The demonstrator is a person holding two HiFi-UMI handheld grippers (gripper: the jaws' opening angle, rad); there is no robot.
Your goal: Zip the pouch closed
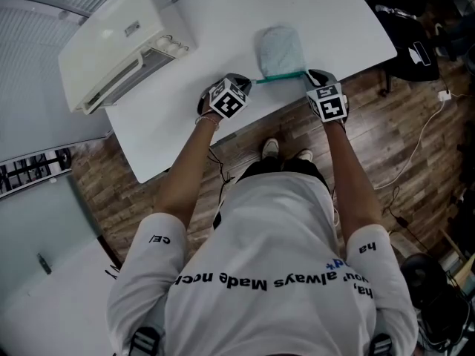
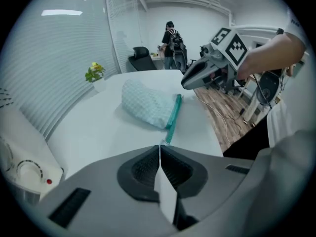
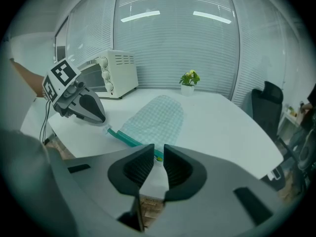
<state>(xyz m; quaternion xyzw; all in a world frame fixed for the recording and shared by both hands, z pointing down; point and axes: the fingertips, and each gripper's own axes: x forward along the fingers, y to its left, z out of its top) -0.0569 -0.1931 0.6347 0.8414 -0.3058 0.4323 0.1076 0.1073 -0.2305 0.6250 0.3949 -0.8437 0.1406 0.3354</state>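
1. Closest in, at the front edge of the white desk (image 1: 163, 124), the left hand-held gripper (image 2: 159, 147) has its jaws squeezed together. The end of the teal zipper (image 1: 280, 76) sits right at the tips and looks nipped between them.
2. The right hand-held gripper (image 3: 158, 149) is at the zipper's other end. Its jaws stand apart with a clear gap, and the zipper end is just past that gap, not pinched by anything.
3. The pouch (image 1: 280, 50) is light checked fabric and lies flat on the desk between the two. The zipper edge faces the person and the rounded end points away.
4. Further along the desk, well apart from the pouch, is a cream toaster oven (image 1: 111, 47).
5. Way back by the blinds (image 3: 173, 38) is a little potted plant (image 3: 189, 78).
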